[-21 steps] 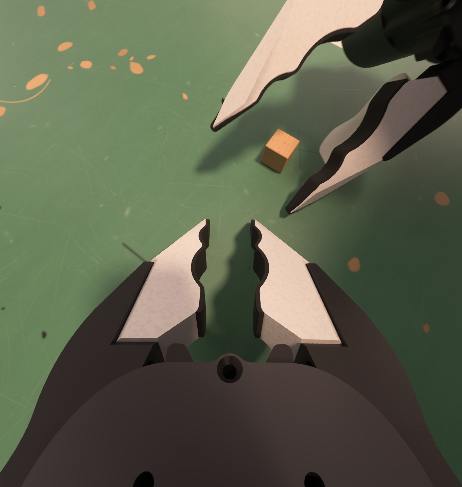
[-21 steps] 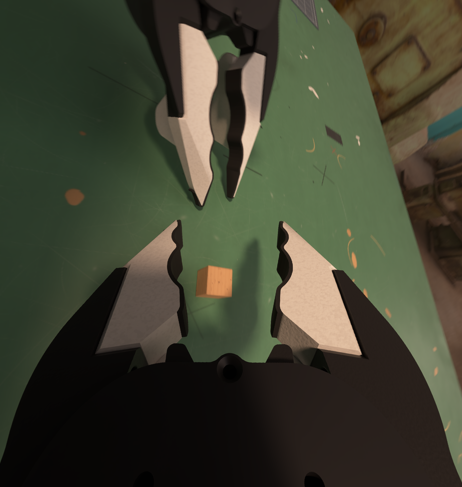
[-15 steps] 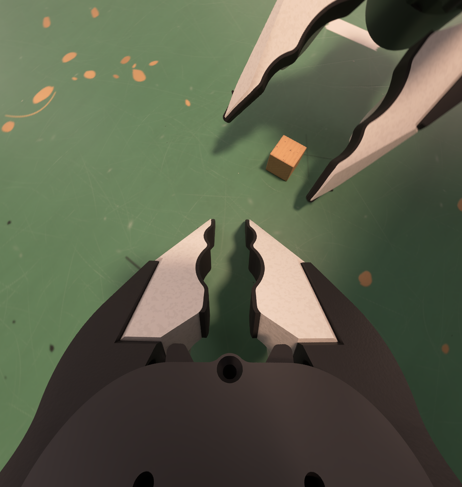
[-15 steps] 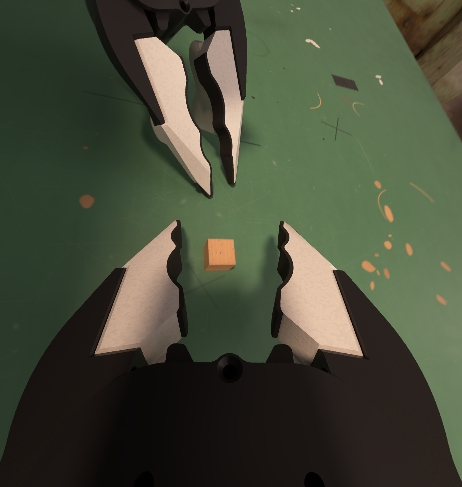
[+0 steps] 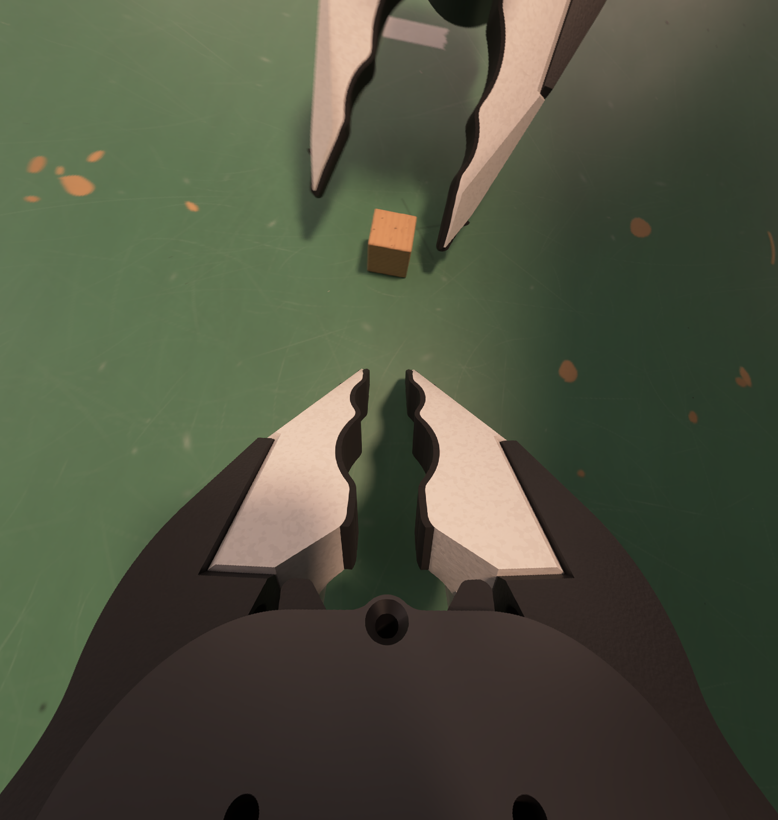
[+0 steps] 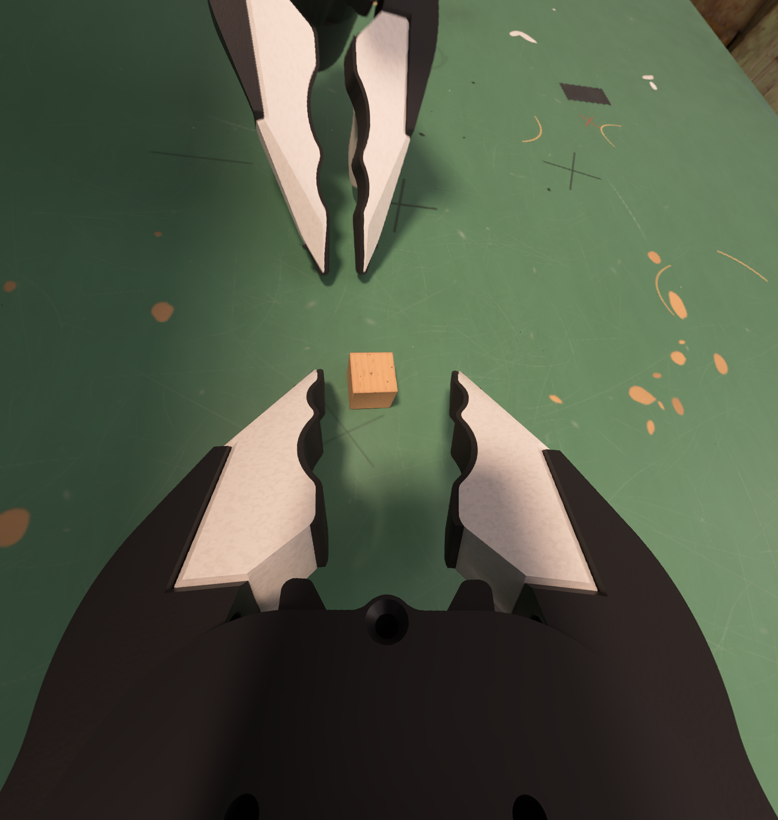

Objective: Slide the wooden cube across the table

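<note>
A small wooden cube [image 6: 371, 379] rests on the green table [image 6: 555, 510]. My right gripper [image 6: 387, 373] is open. The cube lies between its fingertips, nearer the left finger, and touches neither. My left gripper [image 5: 387, 372] is empty and closed to a narrow slit. It points at the cube [image 5: 390, 242] from the opposite side, a short way off. In the left wrist view the right gripper [image 5: 380, 219] comes down from the top and straddles the cube. In the right wrist view the left gripper [image 6: 342, 270] hangs just beyond the cube.
Orange paint spots [image 6: 677, 306] and pen crosses [image 6: 572, 171] mark the table. A dark patch [image 6: 584, 93] lies at the far right near the table edge [image 6: 742, 49]. A grey strip of tape [image 5: 416, 33] lies behind the right gripper.
The left gripper's fingers have closed from a wider gap to a slit. Both grippers have swung to face each other head-on. The cube now lies at the right gripper's fingertips, not deep between the fingers.
</note>
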Robot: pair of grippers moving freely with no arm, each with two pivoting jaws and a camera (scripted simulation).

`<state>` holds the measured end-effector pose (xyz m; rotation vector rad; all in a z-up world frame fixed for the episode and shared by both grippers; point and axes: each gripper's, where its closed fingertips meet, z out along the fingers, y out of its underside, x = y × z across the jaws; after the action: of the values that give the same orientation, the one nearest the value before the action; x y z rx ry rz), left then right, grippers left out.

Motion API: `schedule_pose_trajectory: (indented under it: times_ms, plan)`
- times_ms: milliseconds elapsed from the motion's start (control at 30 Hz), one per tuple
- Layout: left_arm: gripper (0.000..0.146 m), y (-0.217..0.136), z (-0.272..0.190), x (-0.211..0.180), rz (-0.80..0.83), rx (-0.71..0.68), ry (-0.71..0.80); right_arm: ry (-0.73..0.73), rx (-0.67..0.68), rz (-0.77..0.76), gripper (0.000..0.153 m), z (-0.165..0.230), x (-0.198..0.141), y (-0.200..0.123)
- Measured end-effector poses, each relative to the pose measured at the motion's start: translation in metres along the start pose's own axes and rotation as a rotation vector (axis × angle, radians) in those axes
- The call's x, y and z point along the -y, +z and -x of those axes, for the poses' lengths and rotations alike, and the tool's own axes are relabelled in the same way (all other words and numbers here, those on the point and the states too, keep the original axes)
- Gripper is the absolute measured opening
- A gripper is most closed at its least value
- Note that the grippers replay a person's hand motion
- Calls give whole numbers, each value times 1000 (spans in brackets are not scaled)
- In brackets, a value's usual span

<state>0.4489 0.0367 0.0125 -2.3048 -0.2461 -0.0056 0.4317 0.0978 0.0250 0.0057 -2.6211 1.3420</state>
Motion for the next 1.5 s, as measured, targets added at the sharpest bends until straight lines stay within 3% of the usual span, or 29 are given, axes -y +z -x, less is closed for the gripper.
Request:
schedule_pose_trajectory:
  times_ms: [133,200,600,1267,1500]
  plan:
    - [15,-21,13,4,-104,116,0,6,0,2,48,1,0,0]
    - [0,-26,31,12,-151,218,-14,-3,11,20,43,3,-2,2]
    - [0,-26,81,59,-251,385,-67,-36,118,70,25,8,-6,13]
    - [0,-14,78,56,-241,384,-86,-57,94,66,22,8,-6,10]
    - [1,11,79,73,-131,376,-39,-29,116,76,21,17,-18,-8]
